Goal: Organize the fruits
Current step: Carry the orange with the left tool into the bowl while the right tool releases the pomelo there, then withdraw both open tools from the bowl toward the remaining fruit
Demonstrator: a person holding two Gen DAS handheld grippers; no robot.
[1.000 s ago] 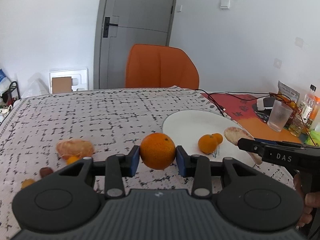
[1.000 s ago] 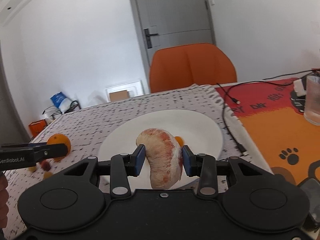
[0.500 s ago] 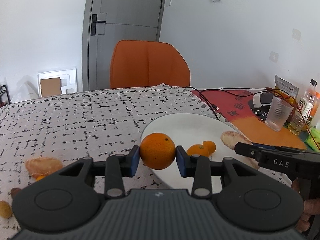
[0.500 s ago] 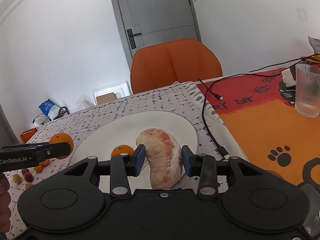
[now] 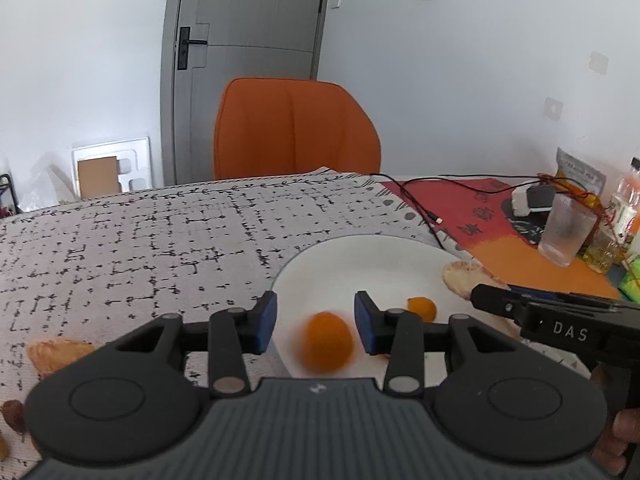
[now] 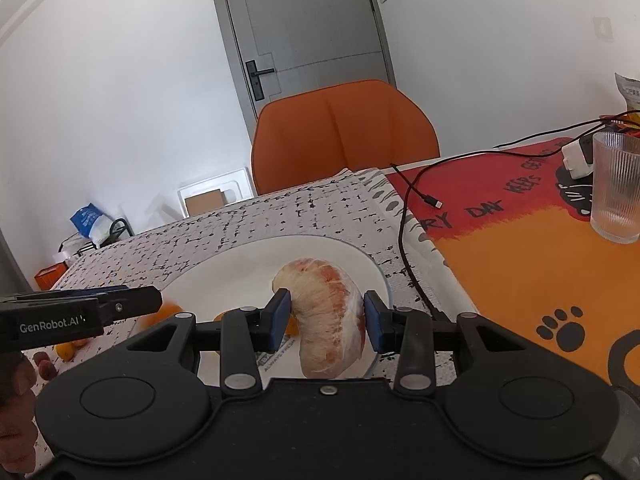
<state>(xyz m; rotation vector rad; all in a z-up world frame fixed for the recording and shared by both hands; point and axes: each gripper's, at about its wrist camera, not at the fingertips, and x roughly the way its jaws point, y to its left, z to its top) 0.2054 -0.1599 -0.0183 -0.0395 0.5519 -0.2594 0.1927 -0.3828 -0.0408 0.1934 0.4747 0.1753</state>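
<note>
Your counter (image 5: 140, 240) carries a black-flecked cloth, with a red and orange mat at its right side. The white plate (image 5: 360, 256) sits on the cloth near the mat's edge, toward the near right of the counter.

Your right claw (image 6: 323, 316) is closed on the peeled pomelo segment (image 6: 328, 312): both blue pads press its sides, and it hangs curved between them above the plate's (image 6: 240, 272) near half.

Your left claw (image 5: 315, 318) is opening. The orange (image 5: 328, 342) is blurred, below and between the blue pads, touching neither of them, over the plate's near left part. Whether it already rests on the plate you cannot tell.

A small mandarin (image 5: 422, 308) lies on the plate just right of the left claw's right pad. Another peeled segment (image 5: 56, 354) lies on the cloth by the counter's near left edge, well apart from the plate. A dark red small fruit (image 5: 14, 416) sits at the left edge beside it.
</note>
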